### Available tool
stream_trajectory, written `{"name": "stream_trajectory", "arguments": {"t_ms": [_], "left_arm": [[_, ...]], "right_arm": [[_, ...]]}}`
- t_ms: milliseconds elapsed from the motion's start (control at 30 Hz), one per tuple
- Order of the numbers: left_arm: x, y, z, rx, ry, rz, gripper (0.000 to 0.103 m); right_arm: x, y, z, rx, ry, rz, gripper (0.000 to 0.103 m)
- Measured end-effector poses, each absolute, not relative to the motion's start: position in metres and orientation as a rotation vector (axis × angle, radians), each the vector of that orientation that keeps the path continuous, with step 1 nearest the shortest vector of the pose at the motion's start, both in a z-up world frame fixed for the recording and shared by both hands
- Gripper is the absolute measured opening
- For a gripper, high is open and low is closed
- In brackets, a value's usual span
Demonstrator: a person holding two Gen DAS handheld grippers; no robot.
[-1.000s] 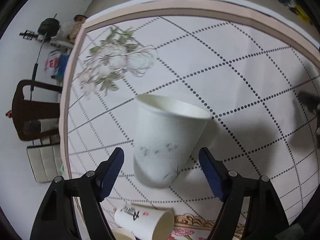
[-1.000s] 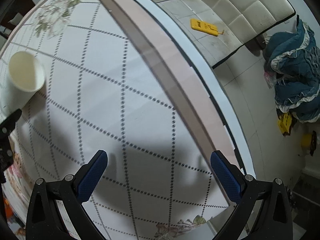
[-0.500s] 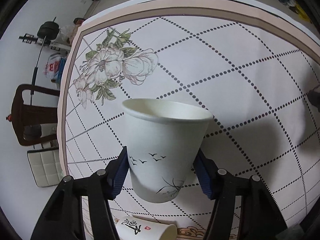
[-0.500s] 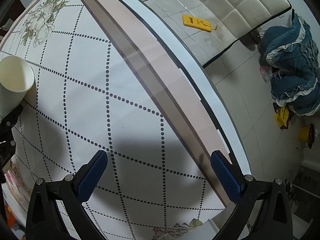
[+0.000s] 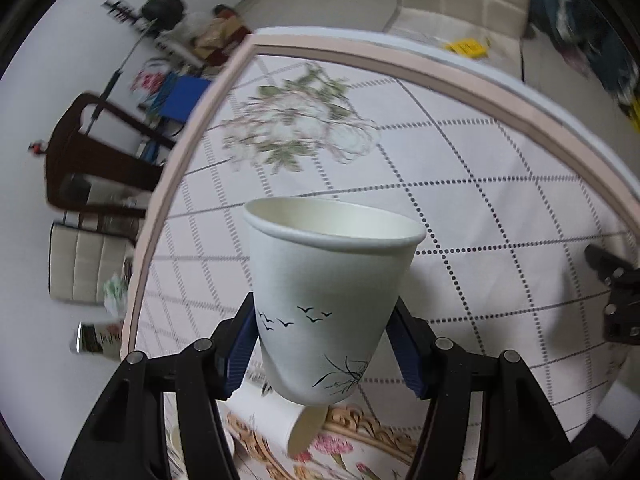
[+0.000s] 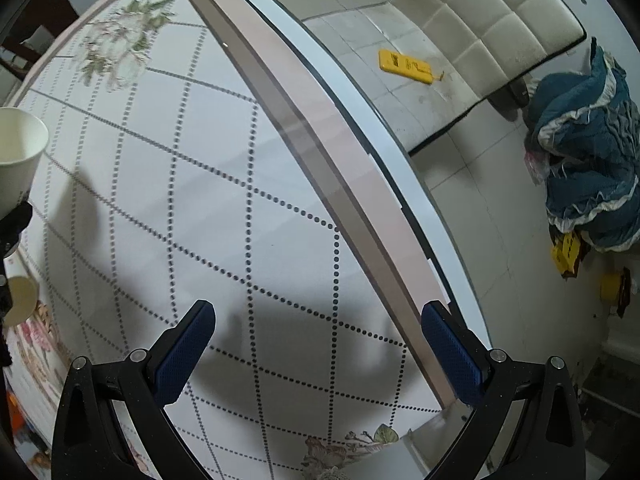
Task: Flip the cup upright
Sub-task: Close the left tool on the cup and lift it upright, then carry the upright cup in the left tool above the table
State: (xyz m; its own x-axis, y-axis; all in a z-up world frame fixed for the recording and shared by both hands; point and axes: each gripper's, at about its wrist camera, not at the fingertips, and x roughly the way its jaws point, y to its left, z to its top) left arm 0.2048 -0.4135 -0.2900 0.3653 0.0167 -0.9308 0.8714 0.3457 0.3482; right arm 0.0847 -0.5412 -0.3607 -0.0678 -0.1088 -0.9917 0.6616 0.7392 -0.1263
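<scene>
The left gripper has its jaws closed on the cup, one blue pad pressed to each side of the lower wall. The cup sits mouth up, tilted a little, its rim above the pads and its base clear of the bench; small black birds and a sprig of grass are printed on its white wall. Just under and behind the base a second cup lies on its side on the bench, mouth toward the camera, over a band of pink flowers and gold scrollwork in the cloth. A large flower print lies beyond the held cup, near the far left corner of the bench. Past the left edge stand a dark wooden chair and a cushioned seat.

The right gripper hangs with its jaws wide apart and nothing between them, over the dotted diamond grid of the cloth near the bench's right edge. In this view the held cup shows at the far left border, with the lying cup's mouth below it. Off the right edge, on the floor, lie a yellow flat object and a heap of blue cloth beside a padded cream sofa.
</scene>
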Motion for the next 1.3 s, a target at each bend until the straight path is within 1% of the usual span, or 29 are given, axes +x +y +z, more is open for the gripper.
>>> {"name": "stream_trajectory", "arguments": {"t_ms": [133, 300, 400, 533, 700, 900, 1133, 1300], "left_arm": [[0.201, -0.388, -0.256, 0.987, 1.054, -0.651, 0.058], [0.190, -0.331, -0.221, 0.857, 1.090, -0.539, 0.058], [0.180, -0.289, -0.212, 0.771, 1.133, -0.481, 0.058], [0.168, -0.232, -0.213, 0.668, 1.199, -0.397, 0.058], [0.161, -0.157, -0.234, 0.499, 1.331, -0.280, 0.058], [0.149, -0.087, -0.289, 0.248, 1.556, -0.185, 0.058], [0.139, -0.064, -0.338, 0.093, 1.672, -0.172, 0.058], [0.143, -0.062, -0.362, 0.057, 1.708, -0.174, 0.058]], "right_arm": [[0.086, -0.530, -0.342, 0.442, 1.495, -0.649, 0.103], [0.088, -0.503, -0.311, 0.379, 1.461, -0.608, 0.103], [0.089, -0.480, -0.297, 0.336, 1.446, -0.584, 0.103], [0.090, -0.440, -0.290, 0.301, 1.446, -0.539, 0.103], [0.093, -0.382, -0.296, 0.271, 1.471, -0.468, 0.103], [0.095, -0.319, -0.321, 0.206, 1.533, -0.414, 0.103], [0.090, -0.277, -0.354, 0.143, 1.603, -0.405, 0.103], [0.088, -0.271, -0.367, 0.138, 1.633, -0.425, 0.103]]}}
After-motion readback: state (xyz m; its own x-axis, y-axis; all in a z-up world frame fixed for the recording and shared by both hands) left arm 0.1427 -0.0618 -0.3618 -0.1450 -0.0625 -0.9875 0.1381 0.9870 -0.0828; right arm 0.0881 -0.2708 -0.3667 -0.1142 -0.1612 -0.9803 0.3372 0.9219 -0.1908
